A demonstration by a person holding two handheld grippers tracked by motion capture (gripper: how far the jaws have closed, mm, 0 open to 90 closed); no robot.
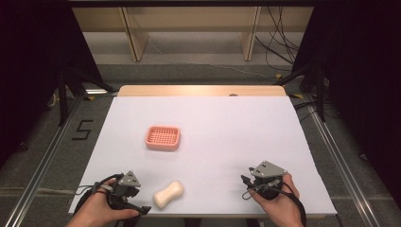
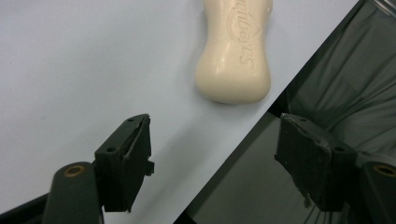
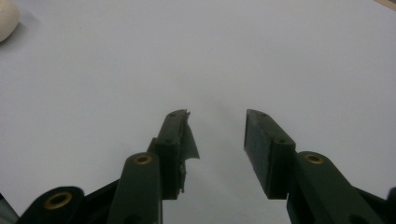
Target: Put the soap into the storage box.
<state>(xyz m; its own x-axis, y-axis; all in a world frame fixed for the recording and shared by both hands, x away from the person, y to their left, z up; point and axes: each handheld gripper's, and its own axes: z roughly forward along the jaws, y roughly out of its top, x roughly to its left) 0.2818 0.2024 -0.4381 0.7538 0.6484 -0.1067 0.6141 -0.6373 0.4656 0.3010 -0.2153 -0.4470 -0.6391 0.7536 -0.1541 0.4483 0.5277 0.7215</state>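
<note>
Nearby, waisted glossy cream soap bar (image 1: 169,194) beside slatted pink tray (image 1: 162,137)

One cream soap bar (image 1: 168,194), one pink slatted soap dish (image 1: 163,137), two handheld tools.

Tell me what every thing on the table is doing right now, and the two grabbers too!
soap bar: lying flat near the table's front edge, nothing holding it.
pink soap dish: upright on the table, empty.
left gripper: open, holding nothing, close to the soap but not touching it.
right gripper: open, holding nothing, above bare table.
</note>
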